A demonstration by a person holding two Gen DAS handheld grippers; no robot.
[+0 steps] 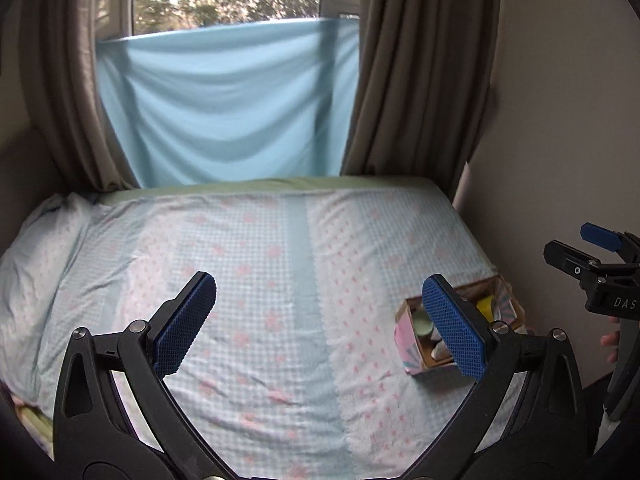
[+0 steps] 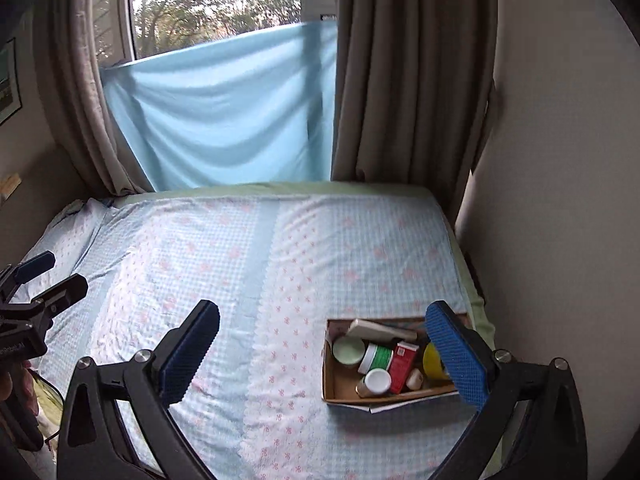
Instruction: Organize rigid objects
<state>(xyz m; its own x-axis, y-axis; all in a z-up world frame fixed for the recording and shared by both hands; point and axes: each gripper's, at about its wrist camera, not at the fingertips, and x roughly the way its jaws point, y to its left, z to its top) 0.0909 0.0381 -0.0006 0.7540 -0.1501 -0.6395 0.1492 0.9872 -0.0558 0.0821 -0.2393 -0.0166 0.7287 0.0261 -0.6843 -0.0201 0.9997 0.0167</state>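
Note:
An open cardboard box (image 2: 335, 383) sits on the bed at the right, near the wall. It holds a pale green jar (image 2: 349, 350), a green-and-white jar (image 2: 377, 357), a red carton (image 2: 402, 366), a white-capped bottle (image 2: 376, 382), a yellow object (image 2: 432, 360) and a flat beige item (image 2: 380, 330). The box also shows in the left wrist view (image 1: 412, 346). My right gripper (image 2: 324, 358) is open and empty above the bed, just left of the box. My left gripper (image 1: 320, 326) is open and empty above the bed's middle, left of the box.
The bed (image 2: 240, 280) has a blue checked sheet with pink flowers. A pillow (image 1: 36, 248) lies at the far left. Grey curtains (image 2: 408, 80) and a blue cloth (image 2: 224, 120) hang at the window behind. A wall (image 2: 560, 200) runs along the right.

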